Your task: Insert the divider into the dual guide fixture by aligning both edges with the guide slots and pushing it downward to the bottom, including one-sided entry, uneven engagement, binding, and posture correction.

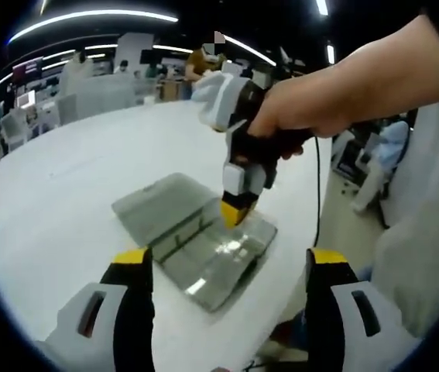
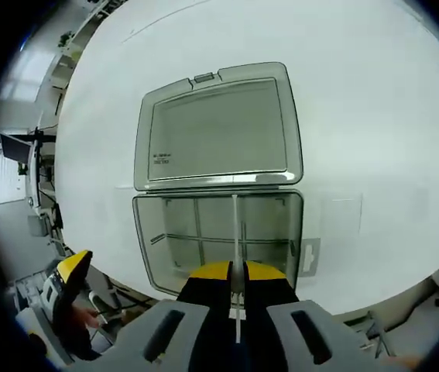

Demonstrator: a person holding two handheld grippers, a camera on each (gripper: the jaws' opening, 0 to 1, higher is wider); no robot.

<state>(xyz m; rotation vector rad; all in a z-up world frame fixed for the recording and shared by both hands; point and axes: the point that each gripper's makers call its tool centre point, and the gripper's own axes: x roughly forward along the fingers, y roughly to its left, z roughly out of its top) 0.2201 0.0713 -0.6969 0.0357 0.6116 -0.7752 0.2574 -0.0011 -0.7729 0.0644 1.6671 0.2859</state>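
A clear grey plastic case lies open on the white table (image 1: 64, 178). Its flat lid (image 2: 219, 128) is folded back and its compartment tray (image 2: 174, 256) sits nearer me. One cross divider (image 2: 204, 238) is seated across the tray. My right gripper (image 2: 238, 273) is shut on a thin clear divider (image 2: 235, 225), seen edge-on and running down the tray's middle. In the left gripper view the right gripper (image 1: 237, 213), held by a hand (image 1: 312, 105), points down into the tray (image 1: 211, 260). My left gripper (image 1: 231, 260) is open, held back from the case with nothing between its jaws.
The table edge runs close past the tray on the near side, with floor beyond. A black cable (image 1: 317, 186) hangs from the right gripper. The left gripper (image 2: 72, 271) shows at the lower left, off the table. Shelves and people fill the far background (image 1: 126, 70).
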